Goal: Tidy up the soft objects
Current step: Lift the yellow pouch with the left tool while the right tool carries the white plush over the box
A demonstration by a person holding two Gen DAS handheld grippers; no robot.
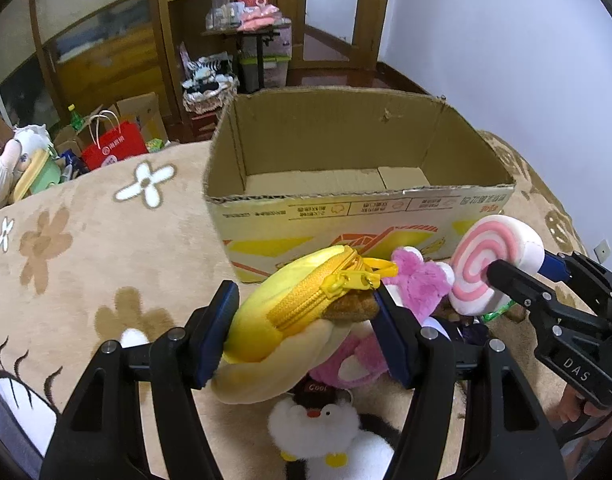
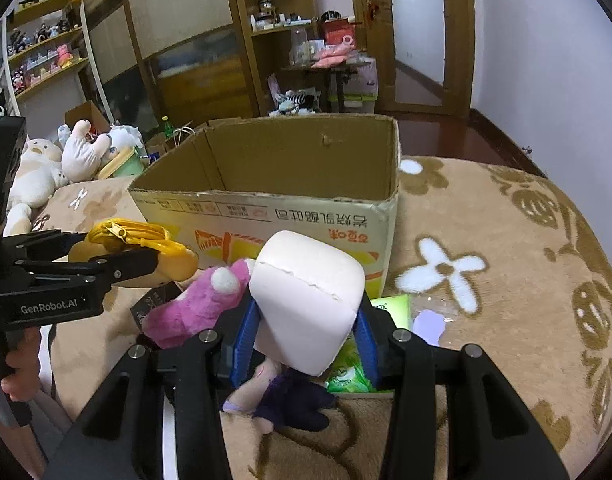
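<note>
Cardboard forms the 1 open-topped brown box (image 1: 358, 200) with yellow printed sides, standing on the beige flower-patterned plush blanket (image 1: 85, 240). Its interior shows only bare flaps on the floor; no soft object lies inside as far as either view reaches.

The left gripper (image 1: 306, 336) has its 2 blue-padded fingers (image 1: 215, 332) pinching 1 yellow banana-shaped plush pouch with a yellow zipper (image 1: 289, 312), held in front of the box's near wall and above the blanket. A yellow plastic clip ring (image 1: 380, 269) hangs at the zipper end.

The right gripper (image 2: 306, 336) has its 2 blue pads pressed onto 1 pink-and-white spiral lollipop-shaped foam cushion (image 1: 494, 264), also held in front of the box's near wall; the right wrist view sees only its white edge (image 2: 310, 300).

Remaining on the blanket below the grippers, just before the box:
- 1 pink fuzzy plush toy with white ear tips (image 2: 197, 308)
- 1 white-and-black penguin plush with a red beak (image 1: 326, 436)
- 1 dark purple plush piece (image 2: 293, 400)
- 1 green plastic packet (image 2: 352, 368)

Beyond the blanket's left edge lie several cream and white stuffed animals (image 2: 37, 176) and 1 red paper bag with white handles (image 1: 113, 146). A person's hand (image 2: 15, 372) grips the left gripper's handle.
</note>
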